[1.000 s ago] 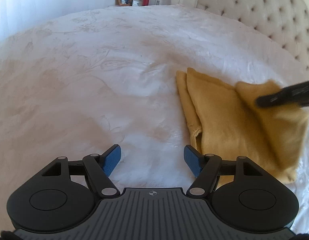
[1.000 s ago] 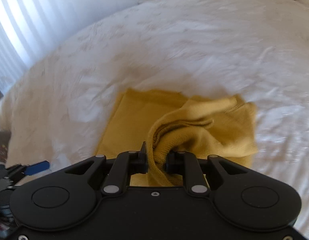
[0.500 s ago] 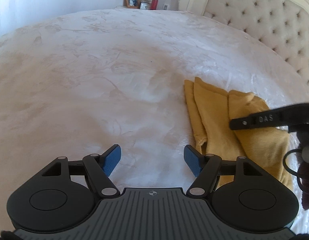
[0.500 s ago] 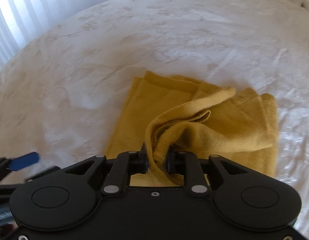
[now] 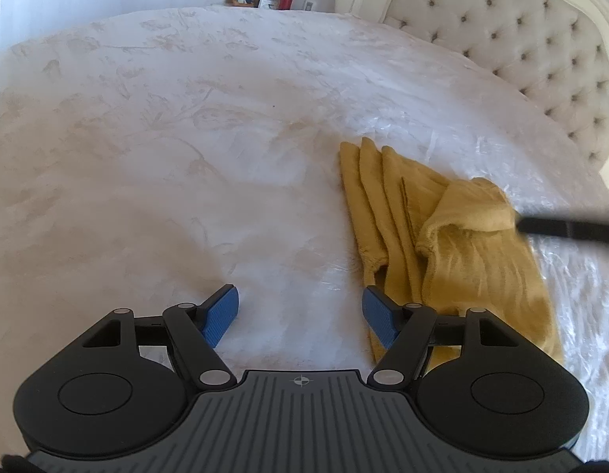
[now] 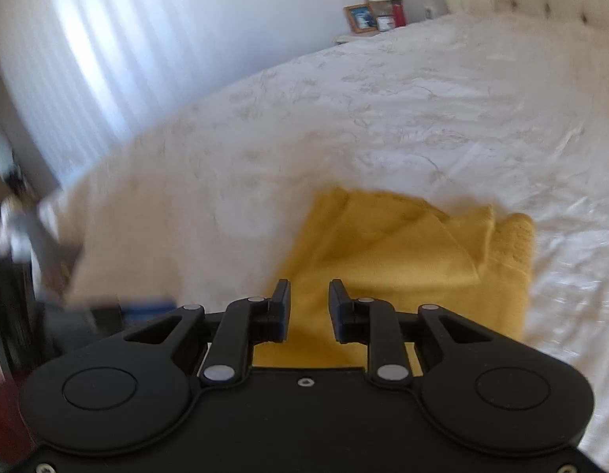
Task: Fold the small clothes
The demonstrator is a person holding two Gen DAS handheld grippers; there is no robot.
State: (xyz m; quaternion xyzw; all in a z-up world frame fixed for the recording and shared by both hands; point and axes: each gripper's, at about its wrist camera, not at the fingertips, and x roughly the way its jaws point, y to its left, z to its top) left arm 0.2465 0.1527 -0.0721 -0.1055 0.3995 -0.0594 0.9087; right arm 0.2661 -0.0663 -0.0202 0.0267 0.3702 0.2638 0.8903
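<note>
Right wrist view: yellow garment [image 6: 403,260] lies folded on the bed [image 6: 422,118], toward its headboard edge, long axis running away from the right gripper [image 6: 309,295], which is nearer, jaws opening, nothing clamped. Left gripper [image 5: 300,311] stands wide, empty, garment to its right.

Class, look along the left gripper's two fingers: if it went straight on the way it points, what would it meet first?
Most likely the bare white bedspread. The left gripper is open and empty, and the yellow garment lies off to its right, though depth is hard to judge.
</note>
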